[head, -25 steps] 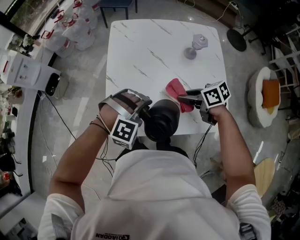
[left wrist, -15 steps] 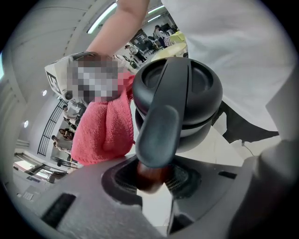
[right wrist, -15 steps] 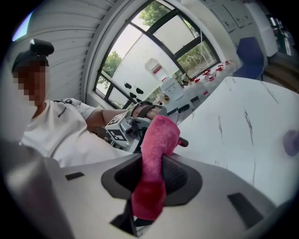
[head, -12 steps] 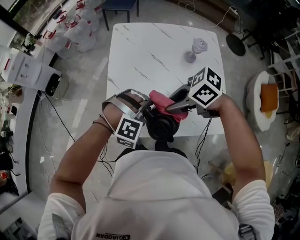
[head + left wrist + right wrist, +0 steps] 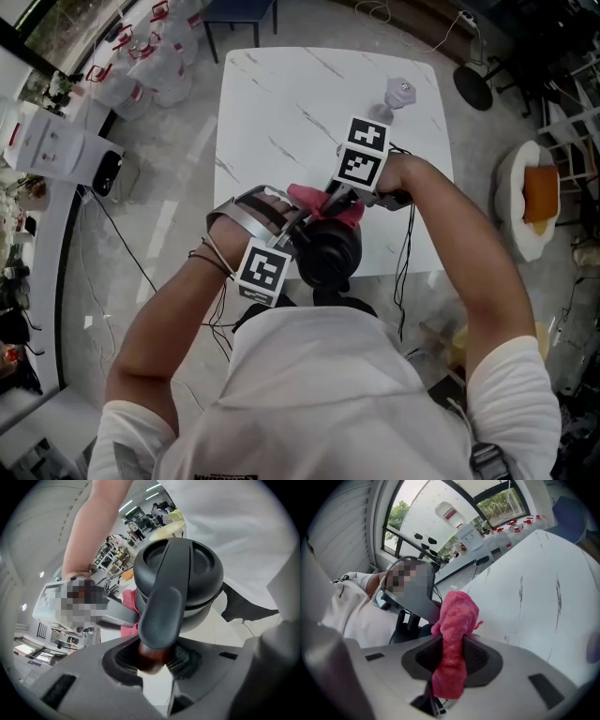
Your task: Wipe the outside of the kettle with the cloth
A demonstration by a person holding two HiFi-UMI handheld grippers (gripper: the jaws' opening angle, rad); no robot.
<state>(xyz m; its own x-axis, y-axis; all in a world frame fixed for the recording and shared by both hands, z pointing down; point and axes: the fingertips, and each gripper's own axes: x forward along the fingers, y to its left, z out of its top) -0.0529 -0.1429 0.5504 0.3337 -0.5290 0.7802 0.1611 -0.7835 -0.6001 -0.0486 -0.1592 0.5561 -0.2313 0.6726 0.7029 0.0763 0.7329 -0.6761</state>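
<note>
Black kettle (image 5: 328, 253) is at the near edge of the white table (image 5: 281, 103), right below me. My left gripper (image 5: 152, 660) is clamped on the lower end of its handle. My right gripper (image 5: 449, 663) pinches the pink cloth (image 5: 454, 620), bunched up, against the kettle's far side. Risks as I see them: a hard wipe could twist the kettle in that one-point handle grip or push it off the edge, and the narrow wad of cloth could slip out.

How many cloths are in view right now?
1. The pink cloth is clamped in the right gripper, beside the black kettle at the table's near edge. Another could be hidden behind the person's arms.
</note>
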